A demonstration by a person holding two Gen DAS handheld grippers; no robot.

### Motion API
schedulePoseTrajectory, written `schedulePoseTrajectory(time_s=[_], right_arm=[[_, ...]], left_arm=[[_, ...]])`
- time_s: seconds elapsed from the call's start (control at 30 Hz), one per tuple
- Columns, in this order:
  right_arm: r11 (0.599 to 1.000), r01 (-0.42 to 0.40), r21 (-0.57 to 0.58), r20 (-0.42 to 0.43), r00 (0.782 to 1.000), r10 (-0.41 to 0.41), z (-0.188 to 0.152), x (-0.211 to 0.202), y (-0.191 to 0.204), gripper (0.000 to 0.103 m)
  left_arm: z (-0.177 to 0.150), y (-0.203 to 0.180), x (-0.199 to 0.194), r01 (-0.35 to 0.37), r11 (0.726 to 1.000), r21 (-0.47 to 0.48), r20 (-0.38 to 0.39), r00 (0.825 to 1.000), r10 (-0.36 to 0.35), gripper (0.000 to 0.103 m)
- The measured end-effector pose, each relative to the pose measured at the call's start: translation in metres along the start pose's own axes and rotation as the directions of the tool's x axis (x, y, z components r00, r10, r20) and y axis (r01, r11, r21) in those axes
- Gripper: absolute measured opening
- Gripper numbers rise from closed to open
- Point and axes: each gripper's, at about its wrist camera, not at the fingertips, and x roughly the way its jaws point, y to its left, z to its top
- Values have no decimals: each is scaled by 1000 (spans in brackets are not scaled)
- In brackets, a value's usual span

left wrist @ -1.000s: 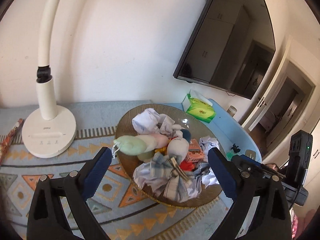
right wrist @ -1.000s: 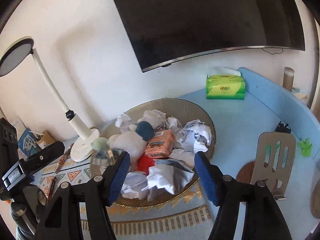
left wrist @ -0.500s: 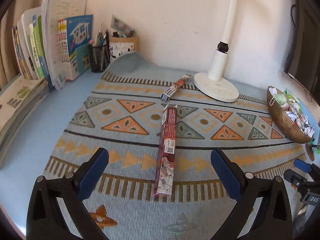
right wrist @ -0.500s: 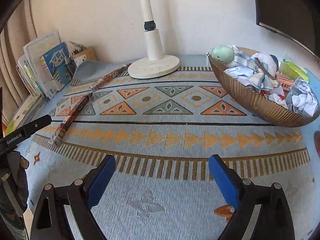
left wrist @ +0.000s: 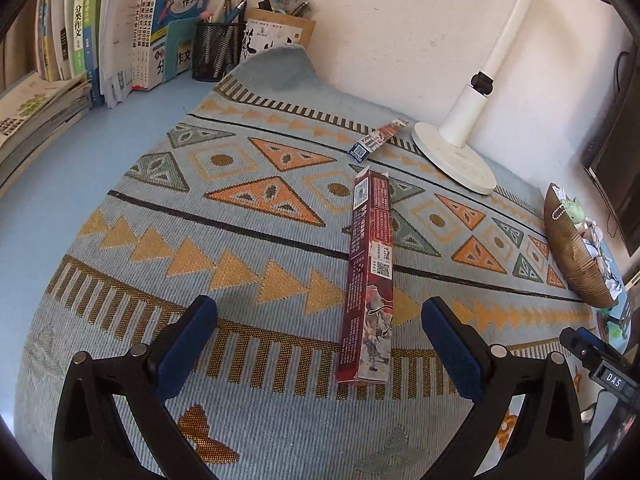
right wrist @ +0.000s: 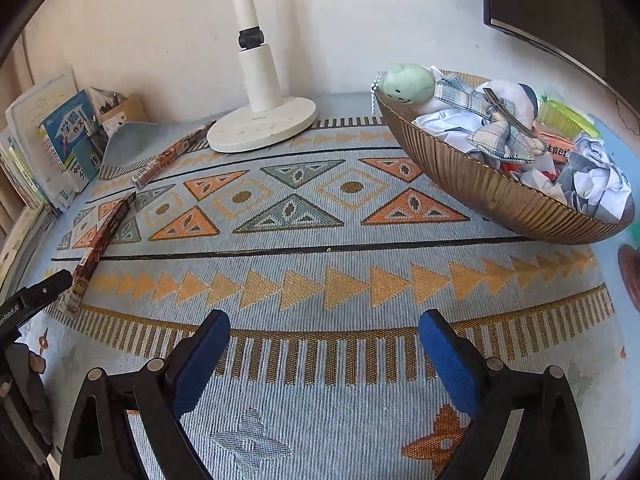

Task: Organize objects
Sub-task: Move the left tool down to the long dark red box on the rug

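The left gripper [left wrist: 318,336] is closing in on the long red box [left wrist: 370,276] at 12 o'clock, jaws spread wide and empty like the right gripper [right wrist: 324,350], and the box is looking light, stiff and best pinched across its narrow middle.

Long dark-red box [left wrist: 370,276] flat on patterned mat, second slim box [left wrist: 378,139] beside lamp base

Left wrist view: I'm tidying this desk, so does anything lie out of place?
Two long narrow boxes lie loose on the patterned mat: a dark red box at the centre, and a slimmer box askew beside the lamp base.
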Motion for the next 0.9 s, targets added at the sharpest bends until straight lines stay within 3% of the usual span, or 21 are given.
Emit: schedulePoseTrajectory(time_s=[0.9], right_arm=[[999,-35,-19,-75,997,34,-1,13,5,97]], left_arm=[[-1,0,-1,3,1000,7,-3,1000,-3,102]])
